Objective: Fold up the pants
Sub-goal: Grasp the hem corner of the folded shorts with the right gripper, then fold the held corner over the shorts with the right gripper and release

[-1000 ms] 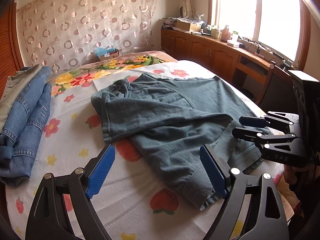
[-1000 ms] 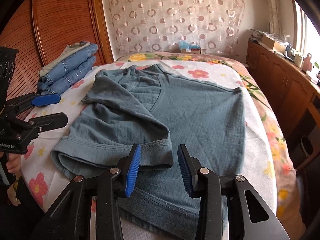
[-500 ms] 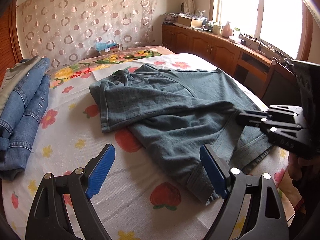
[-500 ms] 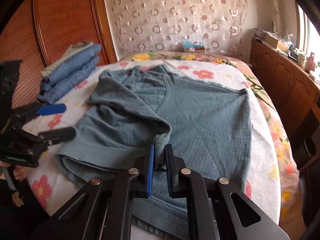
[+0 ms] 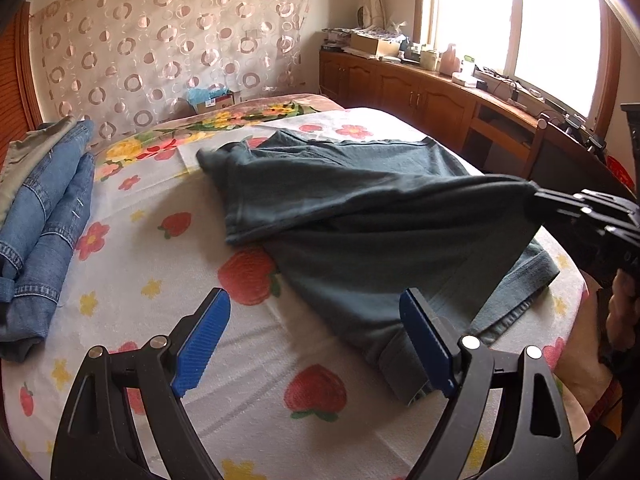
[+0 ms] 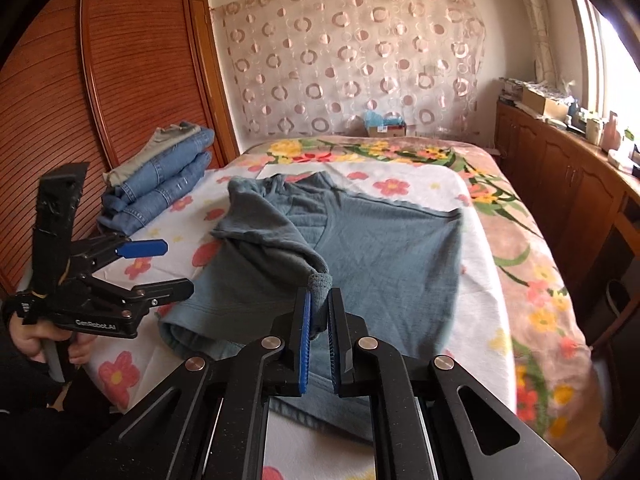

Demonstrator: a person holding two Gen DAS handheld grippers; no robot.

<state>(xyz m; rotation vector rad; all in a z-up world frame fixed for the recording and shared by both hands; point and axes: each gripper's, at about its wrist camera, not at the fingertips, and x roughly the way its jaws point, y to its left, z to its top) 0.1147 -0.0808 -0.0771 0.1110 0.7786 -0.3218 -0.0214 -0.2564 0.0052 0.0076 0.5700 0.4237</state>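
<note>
Teal-grey pants (image 5: 360,216) lie spread on the floral bed sheet (image 5: 160,264); they also show in the right wrist view (image 6: 392,248). My right gripper (image 6: 319,300) is shut on a hem of the pants and holds that part lifted above the rest; it shows in the left wrist view (image 5: 540,196) at the right. My left gripper (image 5: 316,328) is open and empty, low over the sheet at the pants' near corner; it shows in the right wrist view (image 6: 160,268) at the left.
A stack of folded jeans (image 5: 44,208) lies on the bed's left side, by the wooden wardrobe (image 6: 120,80). Wooden cabinets (image 5: 420,92) with clutter run along the window side. A patterned curtain (image 6: 352,60) hangs behind the bed.
My right gripper has shut on the pants' hem and lifted it, pulling the fabric taut. My left gripper stayed open and shifted slightly.
</note>
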